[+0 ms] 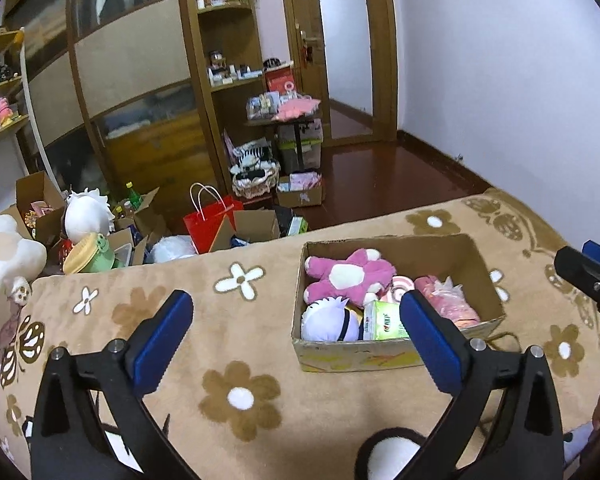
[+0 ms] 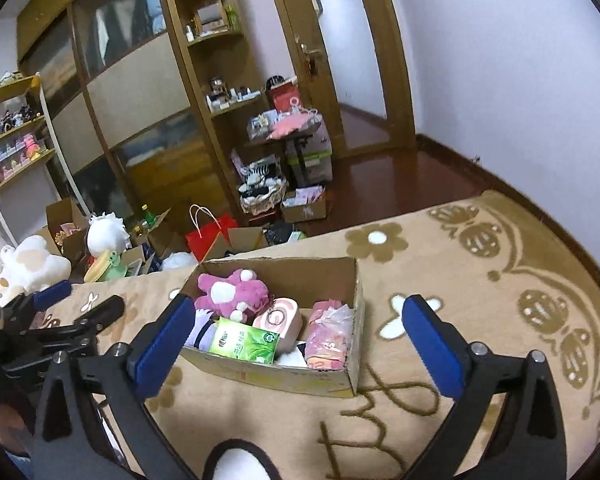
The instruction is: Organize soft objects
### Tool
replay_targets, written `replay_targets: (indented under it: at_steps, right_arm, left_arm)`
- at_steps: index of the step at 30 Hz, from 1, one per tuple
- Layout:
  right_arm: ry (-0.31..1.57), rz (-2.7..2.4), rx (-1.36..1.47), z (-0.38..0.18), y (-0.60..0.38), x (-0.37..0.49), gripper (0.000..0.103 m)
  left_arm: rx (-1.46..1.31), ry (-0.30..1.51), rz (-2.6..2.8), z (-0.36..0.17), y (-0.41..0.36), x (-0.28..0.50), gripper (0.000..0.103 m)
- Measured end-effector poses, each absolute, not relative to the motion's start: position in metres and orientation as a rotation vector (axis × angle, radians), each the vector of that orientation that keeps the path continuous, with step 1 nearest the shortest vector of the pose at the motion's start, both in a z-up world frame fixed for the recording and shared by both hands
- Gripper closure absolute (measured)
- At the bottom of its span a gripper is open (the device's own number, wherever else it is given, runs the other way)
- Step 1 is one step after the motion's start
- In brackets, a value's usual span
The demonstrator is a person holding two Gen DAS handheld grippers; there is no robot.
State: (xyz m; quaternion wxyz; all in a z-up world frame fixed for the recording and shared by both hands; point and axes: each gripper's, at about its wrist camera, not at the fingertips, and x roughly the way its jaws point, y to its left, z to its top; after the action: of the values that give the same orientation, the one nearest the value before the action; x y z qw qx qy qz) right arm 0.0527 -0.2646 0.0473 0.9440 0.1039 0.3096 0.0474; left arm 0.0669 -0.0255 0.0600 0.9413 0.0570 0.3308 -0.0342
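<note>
A cardboard box point(image 1: 476, 256) point(image 2: 358, 320) stands on a tan flowered blanket point(image 1: 236, 312) point(image 2: 480, 280). In it lie a pink plush bear point(image 1: 350, 274) point(image 2: 232, 290), a white-haired plush doll point(image 1: 328, 320), a green tissue pack point(image 1: 382, 322) point(image 2: 246, 340), a pink swirl cushion point(image 2: 280, 318) and a pink wrapped pack point(image 1: 446, 296) point(image 2: 330, 334). My left gripper point(image 1: 296, 316) is open and empty, just short of the box. My right gripper point(image 2: 296, 318) is open and empty, straddling the box from the near side. A black-and-white plush point(image 1: 388, 456) point(image 2: 236, 462) lies at the bottom edge of both views.
Beyond the blanket's far edge the floor is cluttered: a large cream plush point(image 1: 0, 264), a white-haired doll point(image 1: 86, 212), open cartons point(image 1: 256, 224), a red paper bag point(image 1: 210, 220). A wooden wardrobe and shelves point(image 1: 220, 60) stand behind, with a door point(image 1: 340, 40) at right.
</note>
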Motion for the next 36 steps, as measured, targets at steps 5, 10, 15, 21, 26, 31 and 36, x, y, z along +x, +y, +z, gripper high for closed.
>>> replay_targets:
  at_steps: [5,10,15,21,26,31,36]
  right_arm:
    - [0.616,0.101,0.198,0.057,-0.265,0.034,0.000]
    - [0.595,0.078,0.158,0.062,-0.263,0.014,0.000]
    - [0.574,0.066,0.151,0.060,-0.264,-0.004,0.000]
    - [0.508,0.034,0.114,0.061,-0.264,-0.020,0.000]
    - [0.508,0.018,0.111,0.057,-0.267,-0.025,0.000]
    - [0.536,-0.005,0.132,0.046,-0.272,-0.028,0.000]
    - [0.539,-0.016,0.104,0.041,-0.270,-0.030,0.000]
  left_arm:
    - [0.128,0.626,-0.071,0.071,-0.021,0.040,0.001]
    - [0.131,0.605,-0.084,0.077,-0.017,0.020,0.001]
    - [0.158,0.593,-0.066,0.075,-0.017,0.005,0.001]
    - [0.181,0.538,-0.048,0.071,-0.015,-0.007,0.001]
    - [0.195,0.485,-0.064,0.069,-0.017,-0.013,0.001]
    - [0.205,0.471,-0.084,0.063,-0.021,-0.015,0.001]
    - [0.201,0.489,-0.085,0.057,-0.023,-0.013,0.001]
